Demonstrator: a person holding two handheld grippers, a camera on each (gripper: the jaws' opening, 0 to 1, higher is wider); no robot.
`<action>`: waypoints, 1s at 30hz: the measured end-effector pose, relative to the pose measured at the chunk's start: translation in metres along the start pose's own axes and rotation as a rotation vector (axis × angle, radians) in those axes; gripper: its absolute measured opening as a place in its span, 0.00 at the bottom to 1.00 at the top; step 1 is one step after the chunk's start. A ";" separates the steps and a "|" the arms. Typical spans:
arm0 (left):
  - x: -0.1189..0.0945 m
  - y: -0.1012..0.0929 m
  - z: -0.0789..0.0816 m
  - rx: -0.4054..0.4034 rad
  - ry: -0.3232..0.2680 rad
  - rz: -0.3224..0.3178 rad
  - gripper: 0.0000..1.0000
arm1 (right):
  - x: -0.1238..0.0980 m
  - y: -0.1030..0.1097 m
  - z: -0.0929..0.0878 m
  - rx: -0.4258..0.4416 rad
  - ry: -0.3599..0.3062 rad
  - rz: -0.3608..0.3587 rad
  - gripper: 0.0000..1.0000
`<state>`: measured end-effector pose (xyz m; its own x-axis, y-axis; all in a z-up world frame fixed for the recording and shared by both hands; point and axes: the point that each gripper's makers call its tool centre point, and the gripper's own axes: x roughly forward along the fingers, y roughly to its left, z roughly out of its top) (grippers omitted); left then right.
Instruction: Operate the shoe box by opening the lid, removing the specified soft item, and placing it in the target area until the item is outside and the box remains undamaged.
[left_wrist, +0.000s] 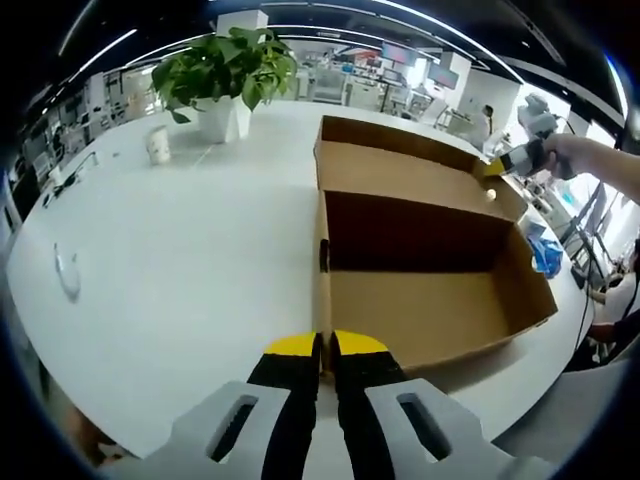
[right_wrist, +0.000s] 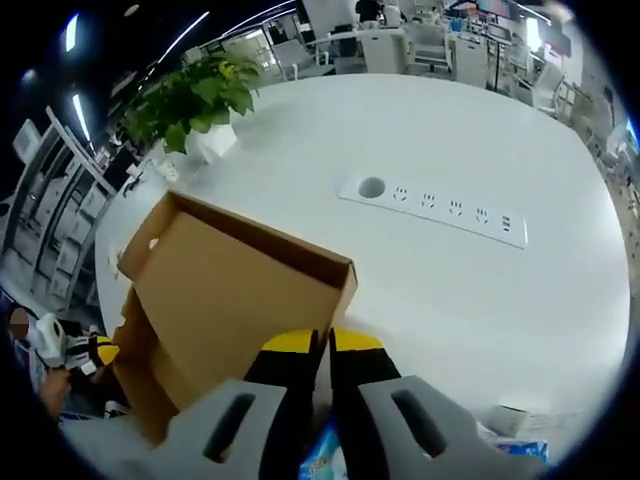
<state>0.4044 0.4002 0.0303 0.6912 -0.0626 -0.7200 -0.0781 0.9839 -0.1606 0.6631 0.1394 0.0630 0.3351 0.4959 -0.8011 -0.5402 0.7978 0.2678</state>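
Shoe box (left_wrist: 420, 260) lies open near the tabletop's edge, long axis running away from the left gripper (left_wrist: 326, 345), whose jaws pinch its near wall; right gripper (right_wrist: 320, 343), jaws closed, grips the raised lid (right_wrist: 235, 290); soft item not visible inside

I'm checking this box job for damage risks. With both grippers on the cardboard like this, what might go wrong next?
1. The left gripper seems clamped on the shoe box wall's thin edge; pulling may crease or tear it.
2. The right gripper appears to pinch the open lid; pushing it further back may strain the hinge fold.
3. The box interior looks empty, so the soft item's location is unclear.
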 end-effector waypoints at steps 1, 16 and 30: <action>0.000 0.000 0.000 0.000 0.000 0.000 0.02 | -0.001 0.001 0.000 -0.006 -0.004 0.000 0.02; -0.001 0.002 -0.001 -0.009 -0.010 -0.011 0.02 | -0.033 0.018 0.013 -0.070 -0.100 0.004 0.01; -0.001 0.001 0.001 -0.021 -0.028 -0.027 0.02 | -0.072 0.042 0.012 -0.189 -0.223 -0.022 0.00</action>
<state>0.4045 0.4018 0.0315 0.7131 -0.0844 -0.6959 -0.0737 0.9782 -0.1941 0.6251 0.1418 0.1381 0.4985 0.5595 -0.6622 -0.6585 0.7412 0.1306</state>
